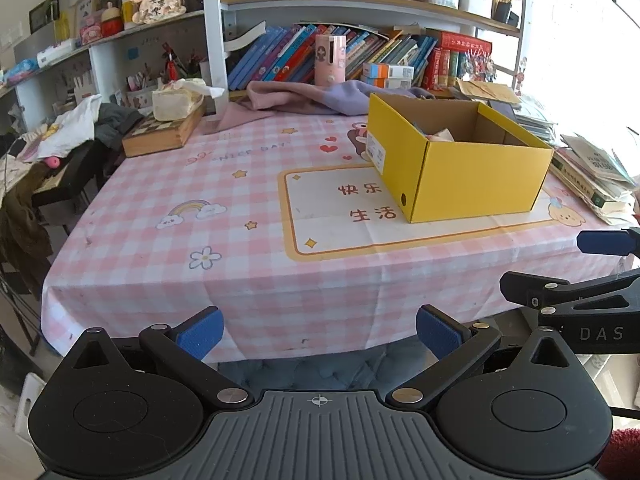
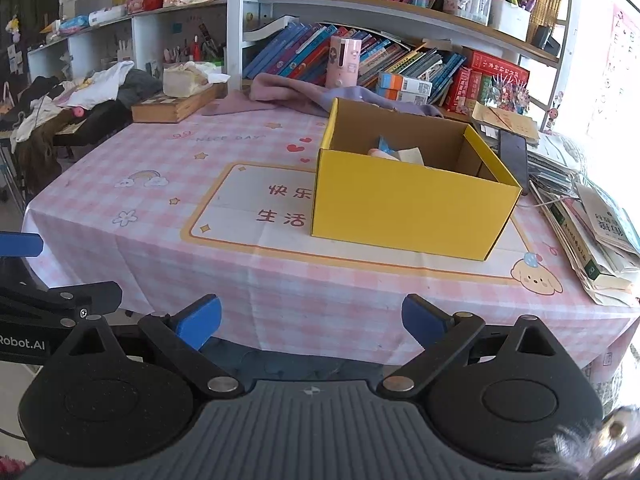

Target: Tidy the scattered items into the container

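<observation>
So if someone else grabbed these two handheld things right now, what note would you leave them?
Left tool: open, empty, held back at the near table edge.
Right tool: open, empty, also at the near edge.
Yellow box: on the pink checked tablecloth, lid off, a few small items already inside; exactly what they are is hard to tell.
Done: the cloth in front of the box shows no loose items.
Left: probably little; check the book and paper clutter to the right of the box for strays.

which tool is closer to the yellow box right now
Right, by a little. The right tool is off the table's front edge almost straight in front of the yellow box; the left tool is equally far back, further left.
</observation>
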